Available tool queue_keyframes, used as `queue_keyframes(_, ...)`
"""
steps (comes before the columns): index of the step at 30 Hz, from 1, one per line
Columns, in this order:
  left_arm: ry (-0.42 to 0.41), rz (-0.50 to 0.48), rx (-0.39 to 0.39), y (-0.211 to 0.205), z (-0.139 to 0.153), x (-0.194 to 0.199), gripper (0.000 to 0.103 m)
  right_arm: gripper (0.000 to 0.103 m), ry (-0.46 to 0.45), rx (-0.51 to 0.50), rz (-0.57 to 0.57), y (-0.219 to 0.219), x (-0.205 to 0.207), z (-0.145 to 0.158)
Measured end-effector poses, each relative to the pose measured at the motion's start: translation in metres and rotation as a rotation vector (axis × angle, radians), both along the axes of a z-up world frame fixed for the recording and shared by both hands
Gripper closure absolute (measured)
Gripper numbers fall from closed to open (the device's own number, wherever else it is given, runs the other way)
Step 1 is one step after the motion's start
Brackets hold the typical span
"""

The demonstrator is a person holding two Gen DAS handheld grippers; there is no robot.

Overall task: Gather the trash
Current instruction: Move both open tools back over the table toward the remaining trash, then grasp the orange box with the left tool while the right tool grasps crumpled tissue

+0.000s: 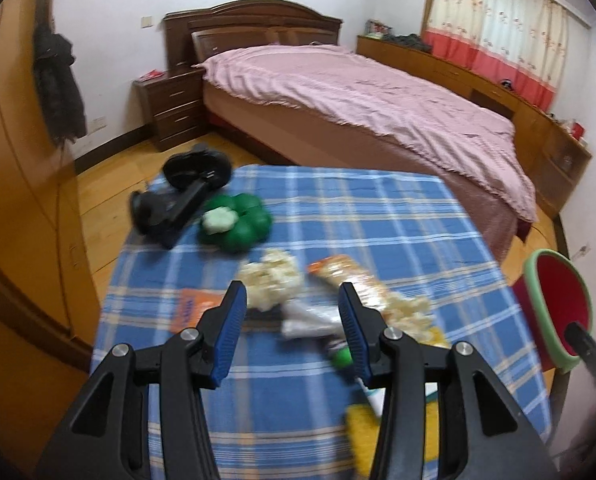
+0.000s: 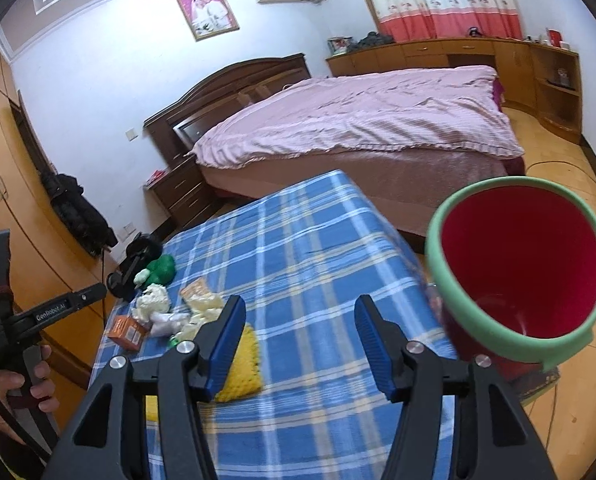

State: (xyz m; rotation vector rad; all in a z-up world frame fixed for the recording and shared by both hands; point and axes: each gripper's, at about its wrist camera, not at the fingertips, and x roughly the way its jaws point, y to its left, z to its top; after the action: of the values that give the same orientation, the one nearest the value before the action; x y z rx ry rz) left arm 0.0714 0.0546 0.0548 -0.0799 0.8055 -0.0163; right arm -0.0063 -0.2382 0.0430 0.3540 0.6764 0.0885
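On the table covered by a blue plaid cloth (image 1: 378, 220), the trash lies in a loose heap near the cloth's left side: a crumpled cream-white wad of paper or plastic (image 1: 272, 280), an orange-and-white printed snack wrapper (image 1: 346, 276) just right of it, a twisted white plastic wrapper (image 1: 306, 320) touching both, and a small orange cardboard box (image 1: 196, 308) at the heap's left. A round red bin with a pale green rim (image 2: 518, 268) stands off the cloth's right edge, well apart from the heap and seemingly empty. The left gripper (image 1: 292, 326) hovers over the heap with its blue-padded fingers apart, the white wrapper showing between them but not pinched. The right gripper (image 2: 300, 342) hangs over bare cloth between the heap and the bin, fingers apart and holding nothing; a yellow knitted piece (image 2: 242, 368) lies just beside its left finger. All these scraps look light and soft, likely to crush or slip, so a pinch across the bunched middle of the wad or the twisted neck of the white wrapper should hold best; the box is stiffer and suits a grip across its narrow sides. The green clover-shaped toy (image 1: 238, 224) beyond the heap looks like no trash.
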Motion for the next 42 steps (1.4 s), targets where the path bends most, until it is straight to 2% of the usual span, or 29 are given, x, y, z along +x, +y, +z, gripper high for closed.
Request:
queue_keyframes(6,0.030,0.059,0.003,0.034,-0.019,0.003,0.047,0.040,0.034,0.001,0.037,0.021,0.016,-0.005)
queue_keyframes(13,0.091,0.089,0.008,0.052,-0.046,0.010,0.041,0.033,0.074,-0.003,0.084,0.046,0.035,-0.012)
queue_keyframes(18,0.131,0.096,-0.017,0.061,-0.065,0.017,0.041,0.030,0.113,-0.014,0.133,0.066,0.053,-0.019)
queue_keyframes(24,0.145,0.101,-0.011,0.063,-0.077,0.022,0.041,0.028,0.169,-0.050,0.205,0.091,0.075,-0.028)
queue_keyframes(32,0.154,0.099,-0.039,0.066,-0.087,0.030,0.041,0.028,0.278,-0.090,0.271,0.120,0.104,-0.053)
queue_keyframes(40,0.155,0.106,-0.082,0.073,-0.093,0.033,0.043,0.028,0.330,-0.134,0.317,0.138,0.120,-0.069)
queue_keyframes(42,0.152,0.102,-0.100,0.073,-0.093,0.032,0.045,0.032,0.340,-0.136,0.321,0.138,0.122,-0.073)
